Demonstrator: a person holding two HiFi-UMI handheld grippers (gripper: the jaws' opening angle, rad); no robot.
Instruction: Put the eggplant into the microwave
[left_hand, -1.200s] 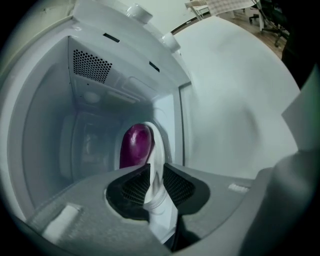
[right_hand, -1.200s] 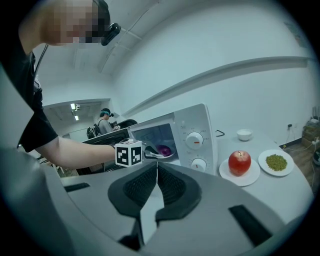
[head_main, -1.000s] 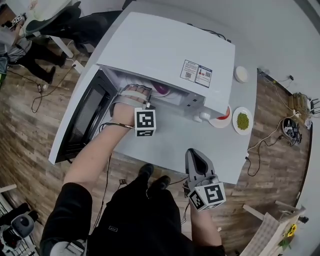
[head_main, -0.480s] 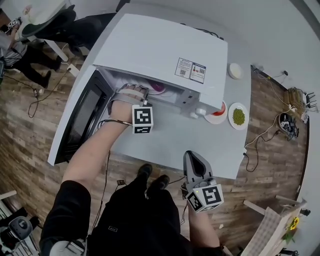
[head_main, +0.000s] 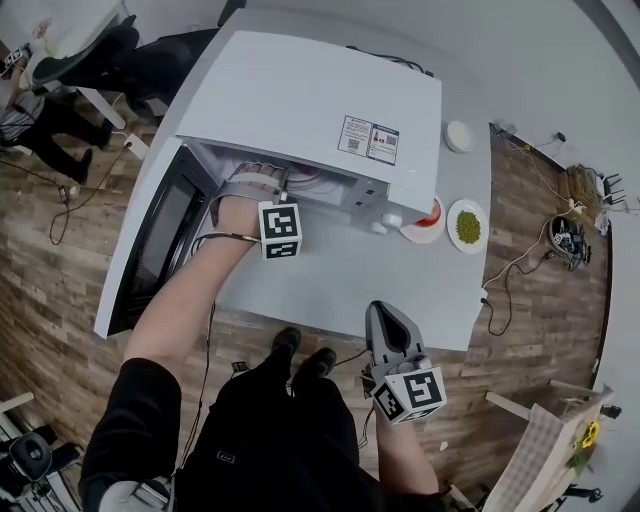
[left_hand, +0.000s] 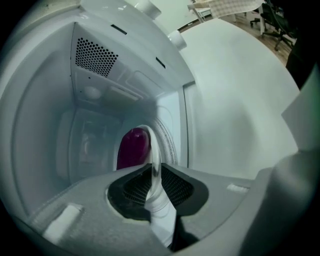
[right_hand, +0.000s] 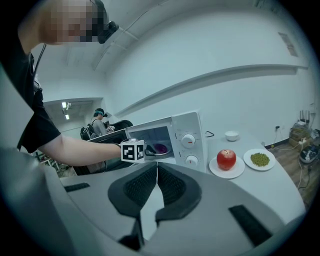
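Already in the microwave (left_hand: 95, 55), the eggplant (left_hand: 132, 147) lies at eleven o'clock of the left gripper (left_hand: 151, 172), whose jaws, just easing apart, pinch the rim of its plate (left_hand: 156, 150). The right gripper (right_hand: 156, 172) is closed, empty. Glossy and light, the eggplant probably rolls: hold the rim.

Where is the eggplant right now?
In the left gripper view, the eggplant lies on a white plate inside the microwave, just left of centre.

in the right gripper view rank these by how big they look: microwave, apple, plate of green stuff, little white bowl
1. microwave
2. plate of green stuff
3. apple
4. little white bowl. It sits farther back, so it may only look smallest.
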